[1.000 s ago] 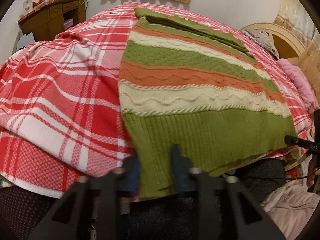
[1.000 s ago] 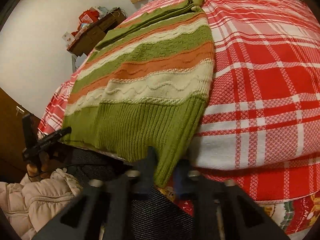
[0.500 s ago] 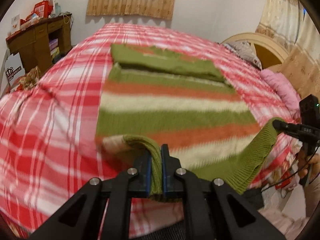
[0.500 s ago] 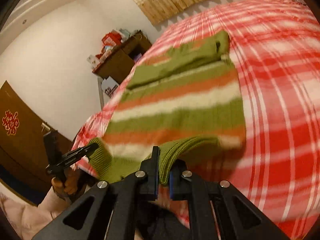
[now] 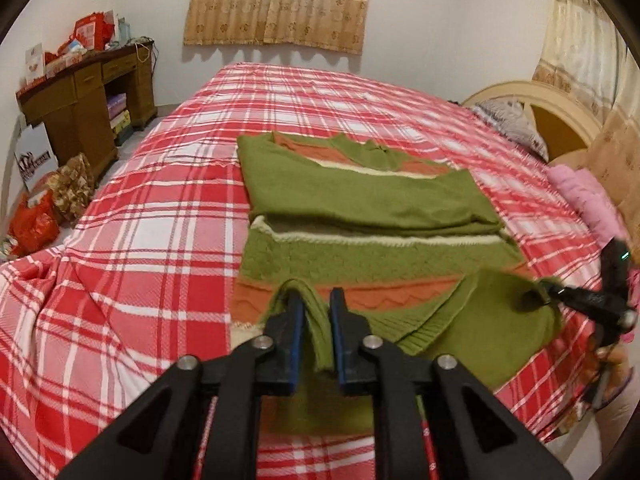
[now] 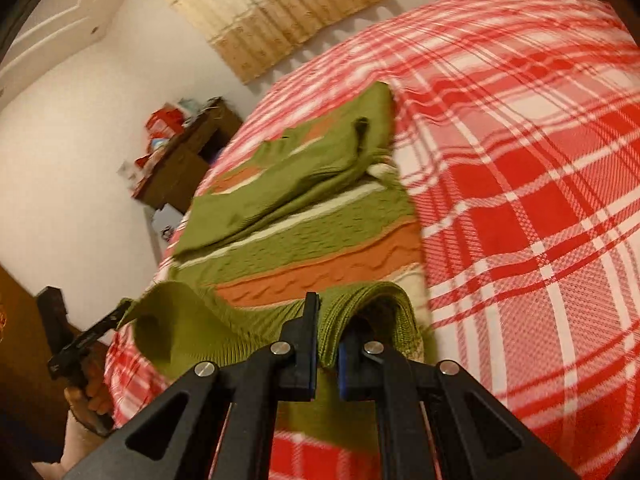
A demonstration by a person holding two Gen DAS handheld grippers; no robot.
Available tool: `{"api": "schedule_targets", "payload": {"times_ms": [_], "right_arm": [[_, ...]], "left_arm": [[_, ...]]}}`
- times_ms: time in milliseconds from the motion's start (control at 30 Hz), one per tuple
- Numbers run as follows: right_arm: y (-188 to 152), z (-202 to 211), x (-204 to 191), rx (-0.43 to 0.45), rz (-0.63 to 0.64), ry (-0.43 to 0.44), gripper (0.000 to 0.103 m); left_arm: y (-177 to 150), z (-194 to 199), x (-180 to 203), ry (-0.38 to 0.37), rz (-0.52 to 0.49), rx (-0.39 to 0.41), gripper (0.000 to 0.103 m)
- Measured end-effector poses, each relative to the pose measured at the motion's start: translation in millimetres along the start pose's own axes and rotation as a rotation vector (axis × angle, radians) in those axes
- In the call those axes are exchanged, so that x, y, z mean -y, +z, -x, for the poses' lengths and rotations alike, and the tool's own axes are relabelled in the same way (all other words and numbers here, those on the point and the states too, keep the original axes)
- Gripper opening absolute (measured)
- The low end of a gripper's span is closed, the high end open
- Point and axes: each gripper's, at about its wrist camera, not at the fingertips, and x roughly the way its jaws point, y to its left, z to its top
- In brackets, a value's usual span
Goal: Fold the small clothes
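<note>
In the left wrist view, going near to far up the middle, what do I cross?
left gripper with the hem between its parted jaws → sweater stripes → folded green sleeves → plaid bedspread → curtain.

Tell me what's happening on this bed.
A person with a gripper in each hand is folding a striped sweater on the plaid bed. Its sleeves are already folded across the chest. The right gripper is shut on one hem corner. The left gripper has the other corner between its jaws, which have just been opening and no longer pinch it. The hem is lifted over the body.
</note>
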Motion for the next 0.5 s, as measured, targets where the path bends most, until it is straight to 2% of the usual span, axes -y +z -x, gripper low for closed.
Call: {"api": "schedule_targets", "payload": {"times_ms": [33, 100, 167, 267, 367, 500], "right_arm": [[-1.7, -4.0, 2.9, -0.005, -0.009, -0.002, 0.006], [-5.8, -7.0, 3.7, -0.003, 0.000, -0.011, 0.006], [-6.0, -7.4, 1.7, 0.002, 0.022, -0.021, 0.006], [-6.2, -8.3, -0.9, 0.005, 0.042, -0.035, 0.006], [-6.5, -9.0, -1.2, 0.007, 0.047, -0.039, 0.006], [-5.8, -10.2, 0.3, 0.005, 0.040, -0.038, 0.007]], "left_arm": [[1.2, 2.7, -3.1, -0.002, 0.003, 0.007, 0.031], [-0.3, 12.0, -10.0, 0.011, -0.005, 0.047, 0.062], [-1.8, 19.4, -13.6, 0.010, -0.024, 0.083, 0.070], [-5.0, 13.7, -15.7, -0.029, -0.051, 0.058, 0.070], [-4.8, -2.3, -8.2, -0.028, -0.078, 0.028, 0.070], [0.2, -26.3, 0.5, -0.066, -0.068, 0.011, 0.067]]}}
